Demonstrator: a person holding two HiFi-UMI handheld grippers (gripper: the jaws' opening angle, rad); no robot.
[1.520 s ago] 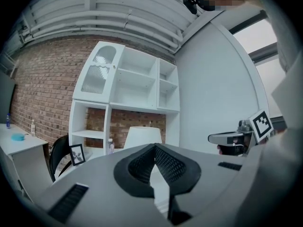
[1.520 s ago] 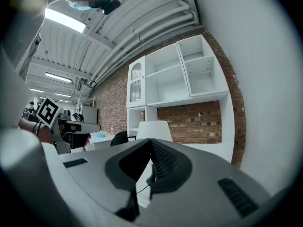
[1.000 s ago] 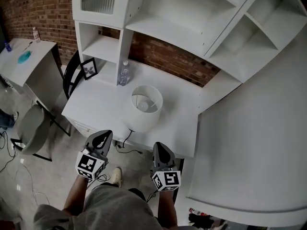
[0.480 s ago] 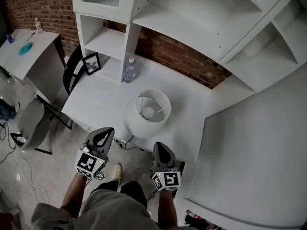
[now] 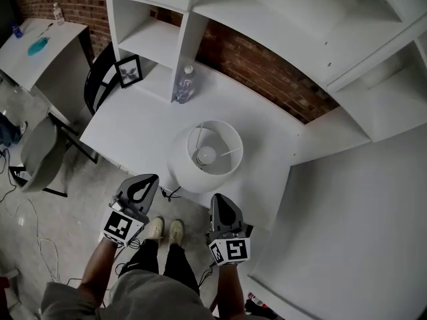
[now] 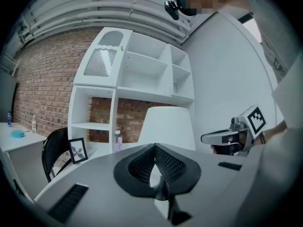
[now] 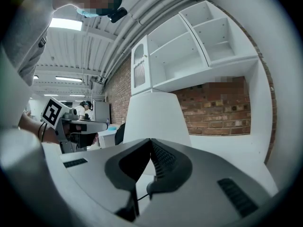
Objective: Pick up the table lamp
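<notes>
The table lamp (image 5: pixel 210 153) has a white drum shade with its bulb visible from above, and it stands near the front edge of the white desk (image 5: pixel 133 129). My left gripper (image 5: pixel 148 179) hovers just short of the desk edge, to the lamp's lower left, jaws shut and empty. To the lamp's lower right my right gripper (image 5: pixel 219 201) is also shut and empty. Neither touches the lamp. In the left gripper view the shade (image 6: pixel 166 126) rises behind the shut left gripper (image 6: pixel 154 145). In the right gripper view the shade (image 7: pixel 154 119) stands behind the shut right gripper (image 7: pixel 150 140).
A water bottle (image 5: pixel 185 85) and a framed picture (image 5: pixel 129 71) stand at the back of the desk under the white shelf unit (image 5: pixel 153 35). A black chair (image 5: pixel 97 79), a grey chair (image 5: pixel 37 155) and a side table (image 5: pixel 33 42) are at the left. The lamp's cord (image 5: pixel 170 193) hangs off the front edge.
The person has stepped up to the desk, so the lamp now sits closer in front of both grippers. Both grippers stay shut and side by side.
</notes>
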